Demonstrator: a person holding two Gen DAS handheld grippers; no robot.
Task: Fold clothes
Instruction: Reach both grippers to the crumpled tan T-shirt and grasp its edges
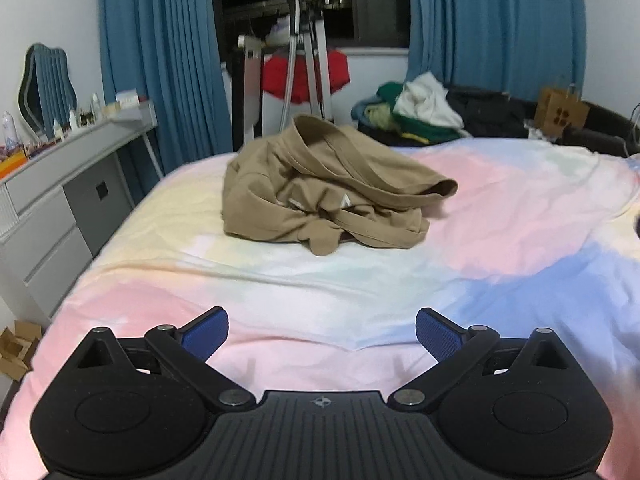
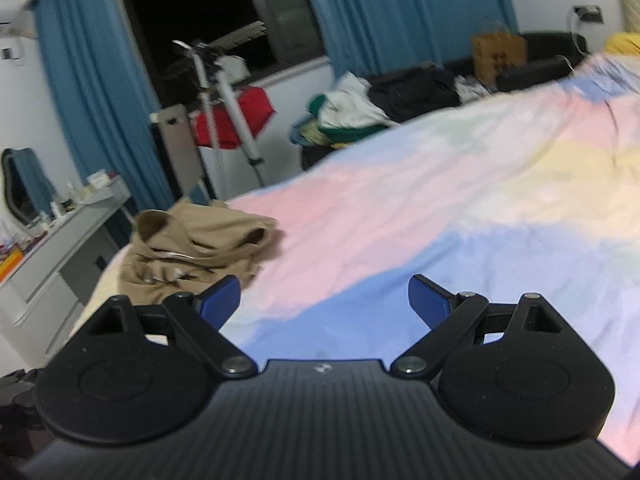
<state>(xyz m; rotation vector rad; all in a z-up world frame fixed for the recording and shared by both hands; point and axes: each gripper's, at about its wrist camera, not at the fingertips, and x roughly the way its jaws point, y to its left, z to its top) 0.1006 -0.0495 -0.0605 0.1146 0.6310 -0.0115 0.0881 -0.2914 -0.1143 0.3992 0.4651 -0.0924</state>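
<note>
You are holding your left gripper (image 1: 322, 332) spread and empty over the bed (image 1: 500, 240), facing the crumpled shirt (image 1: 328, 196) squarely. Your right gripper (image 2: 324, 300), likewise spread and empty, is seeing the shirt (image 2: 196, 252) only at far left, blurred.

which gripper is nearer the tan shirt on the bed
Right, as far as the views show. The right gripper hovers open with the tan shirt just beyond its left finger. The left gripper is open, farther back, facing the shirt across bare bedspread.
</note>
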